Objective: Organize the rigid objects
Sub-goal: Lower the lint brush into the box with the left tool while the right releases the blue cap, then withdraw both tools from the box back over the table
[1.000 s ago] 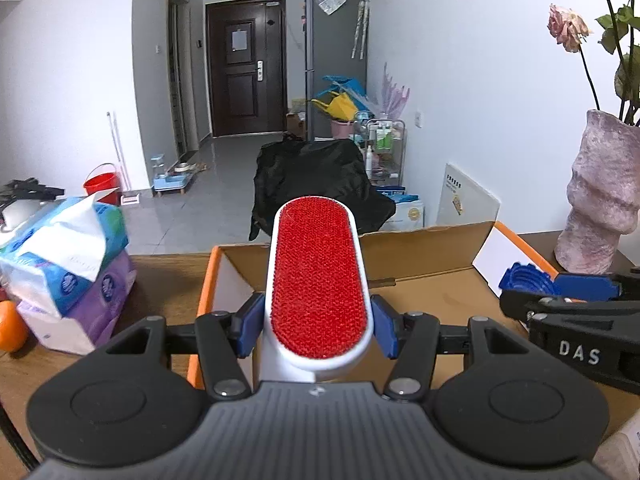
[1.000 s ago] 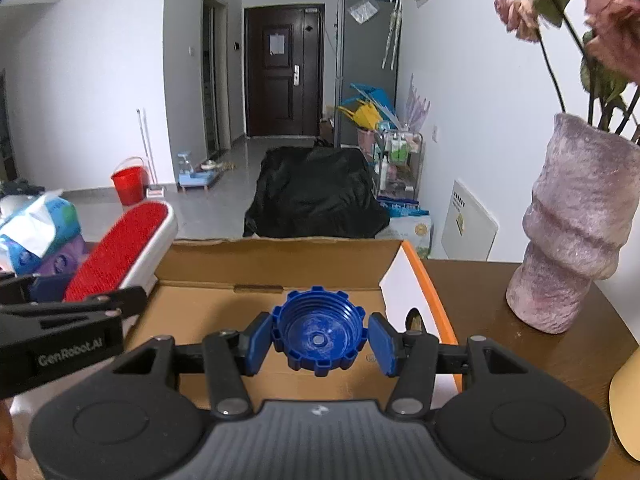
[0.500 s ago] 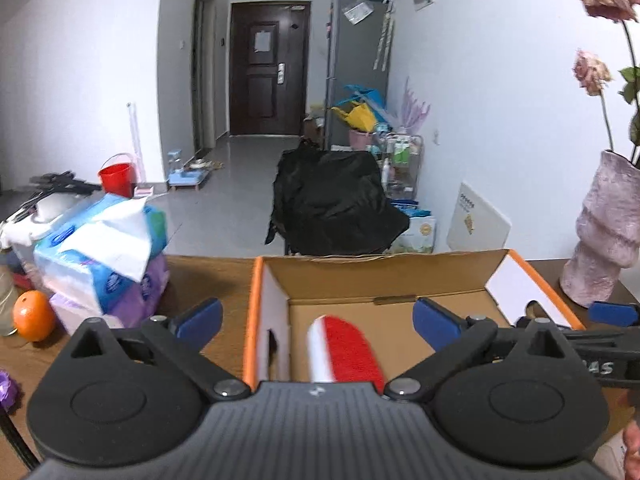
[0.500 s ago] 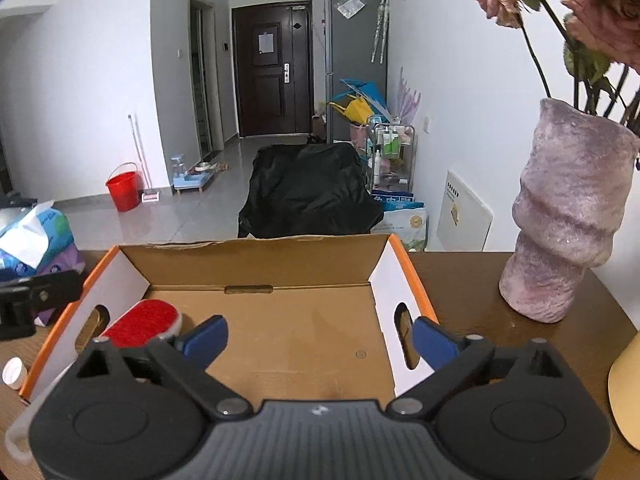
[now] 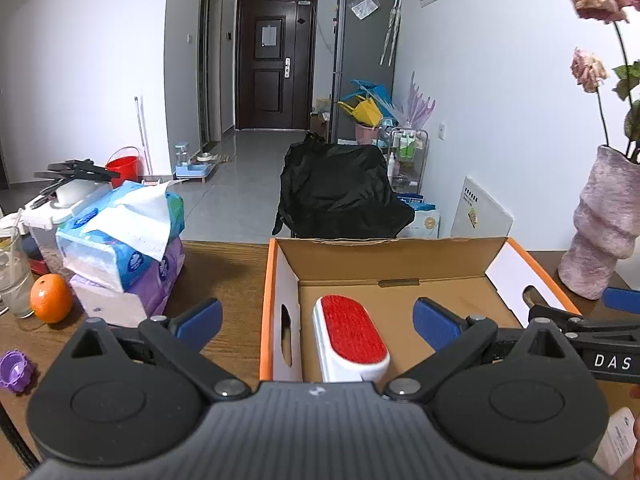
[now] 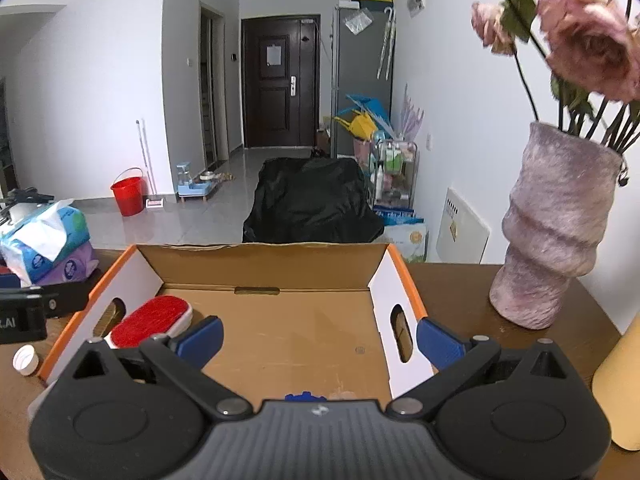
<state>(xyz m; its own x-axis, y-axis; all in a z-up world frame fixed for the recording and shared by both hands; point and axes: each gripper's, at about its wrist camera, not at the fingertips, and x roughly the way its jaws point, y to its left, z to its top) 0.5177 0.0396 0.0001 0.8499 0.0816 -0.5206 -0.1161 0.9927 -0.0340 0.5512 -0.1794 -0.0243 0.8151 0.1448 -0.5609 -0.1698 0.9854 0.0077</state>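
Now that both the left hand-held gripper and the right hand-held gripper have just opened wide and empty, the red brush lies in the box at lower centre and the blue cap peeks out at its near edge, so both look stowed.

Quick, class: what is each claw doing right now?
Left claw: open, empty, above the lint brush.
Right claw: open, empty, over the box.
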